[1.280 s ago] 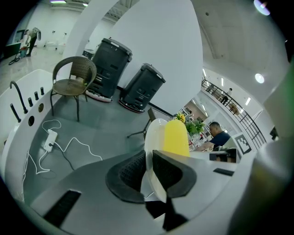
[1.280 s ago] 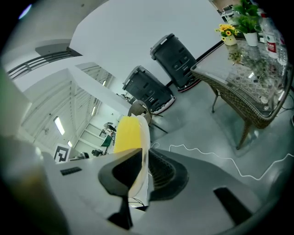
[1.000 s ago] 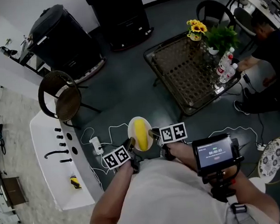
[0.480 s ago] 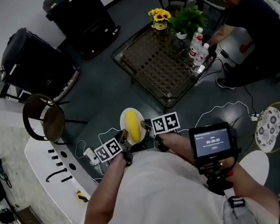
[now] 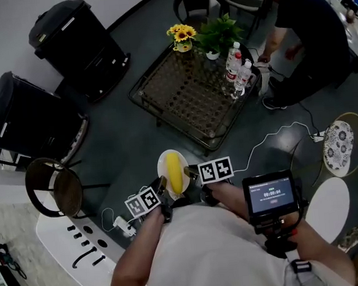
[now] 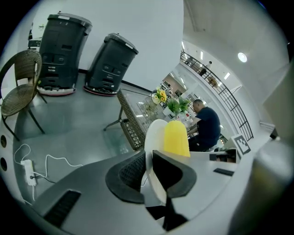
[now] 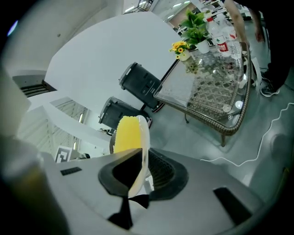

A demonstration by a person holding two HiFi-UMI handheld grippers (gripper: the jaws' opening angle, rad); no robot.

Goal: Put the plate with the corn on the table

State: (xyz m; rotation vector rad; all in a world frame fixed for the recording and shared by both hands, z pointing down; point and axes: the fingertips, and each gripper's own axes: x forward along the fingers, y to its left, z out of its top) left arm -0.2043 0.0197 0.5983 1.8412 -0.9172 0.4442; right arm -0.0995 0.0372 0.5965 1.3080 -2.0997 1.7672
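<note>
Left gripper (image 5: 162, 186): jaws clamped on the near-left rim of the plate (image 5: 163, 164). Its own view shows the rim pinched edge-on between the pads. The plate is white and carried in the air over the dark floor, close to the body and well short of the table (image 5: 182, 99). Corn (image 5: 175, 173) lies loose along the plate's middle, with nothing gripping it. Right gripper (image 5: 192, 173): jaws likewise closed on the opposite rim.

Handling, as I judge it: the plate is stiff, smooth, light and probably breakable. A thin rim can slip between pads, so keep both holds on opposite rims and the plate level. The corn is round and would roll off at any tilt. The table top looks like glass over wicker, so set down softly on the bare near part, away from the sunflowers (image 5: 181, 33) and bottles (image 5: 237, 67).

Against a second ago: the table sits further left and more central in the head view, so the carrier has turned toward it. Plate, corn and both grips are unchanged.
</note>
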